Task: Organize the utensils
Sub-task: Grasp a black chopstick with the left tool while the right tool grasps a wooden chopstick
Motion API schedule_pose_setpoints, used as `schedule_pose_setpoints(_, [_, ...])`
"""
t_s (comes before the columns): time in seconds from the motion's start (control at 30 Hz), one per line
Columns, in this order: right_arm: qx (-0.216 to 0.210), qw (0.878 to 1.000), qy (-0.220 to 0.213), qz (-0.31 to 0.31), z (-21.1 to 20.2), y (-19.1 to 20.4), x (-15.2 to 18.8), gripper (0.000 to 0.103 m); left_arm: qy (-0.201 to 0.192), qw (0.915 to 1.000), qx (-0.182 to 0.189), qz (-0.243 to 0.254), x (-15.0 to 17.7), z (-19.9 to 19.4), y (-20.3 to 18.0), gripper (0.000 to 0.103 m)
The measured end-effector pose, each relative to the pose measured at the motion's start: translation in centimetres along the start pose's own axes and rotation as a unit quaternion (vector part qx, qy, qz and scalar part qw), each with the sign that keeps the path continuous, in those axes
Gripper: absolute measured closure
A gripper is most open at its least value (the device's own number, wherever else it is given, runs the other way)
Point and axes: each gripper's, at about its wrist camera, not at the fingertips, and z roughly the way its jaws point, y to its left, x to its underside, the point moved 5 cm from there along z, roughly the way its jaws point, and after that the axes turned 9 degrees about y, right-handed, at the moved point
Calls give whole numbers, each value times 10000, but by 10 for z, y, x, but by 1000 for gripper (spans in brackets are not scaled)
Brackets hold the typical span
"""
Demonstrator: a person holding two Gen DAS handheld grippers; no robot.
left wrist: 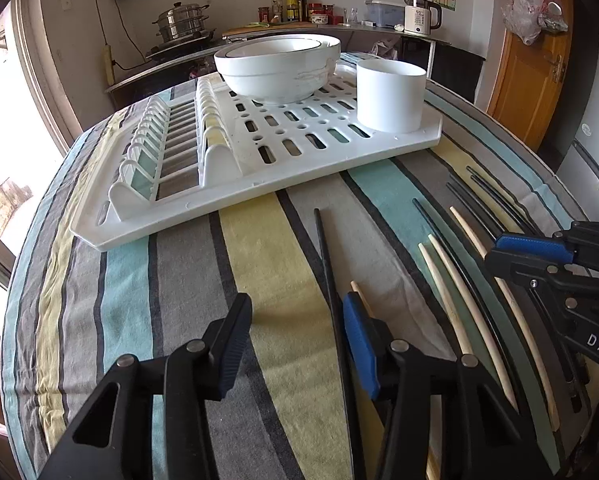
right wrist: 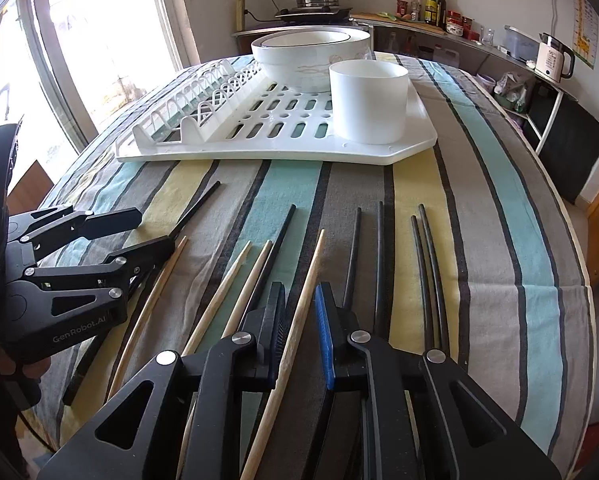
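Observation:
Several wooden and black chopsticks lie side by side on a striped tablecloth (right wrist: pixel 499 240). My left gripper (left wrist: pixel 297 304) is open and low over the cloth, straddling one black chopstick (left wrist: pixel 324 260) that runs close beside its right blue pad. My right gripper (right wrist: pixel 299 304) straddles a wooden chopstick (right wrist: pixel 313 264). Its jaws are narrow and open, with a gap on both sides of the stick. A white cylindrical holder (right wrist: pixel 369 100) stands upright on the white drying rack (right wrist: pixel 379 152) beyond the chopsticks. Each gripper shows in the other's view: the right gripper (left wrist: pixel 493 250) and the left gripper (right wrist: pixel 155 228).
Stacked white bowls (left wrist: pixel 277 66) sit at the back of the rack (left wrist: pixel 235 152), left of the holder (left wrist: pixel 391 96). Plate slots fill the rack's left side. More black chopsticks (right wrist: pixel 379 260) and wooden ones (right wrist: pixel 234 268) flank the right gripper. The table edge curves down at the right.

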Motion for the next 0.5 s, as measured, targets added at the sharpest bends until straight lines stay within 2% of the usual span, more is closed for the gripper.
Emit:
schedule_pose_setpoints(0.3, [145,9998,141,36,12,2,-12,89,21,9998,-64,170,-10,3,-9,66])
schedule_pose_setpoints(0.33, [173,9997,140,30,13,2,-13,94,14,9998,-74,193,-10,2,-10,70])
schedule_pose_setpoints(0.5, [116,9998,147,36,12,0,-14,97,-30,9991,-163,395,-7,1,-22,91])
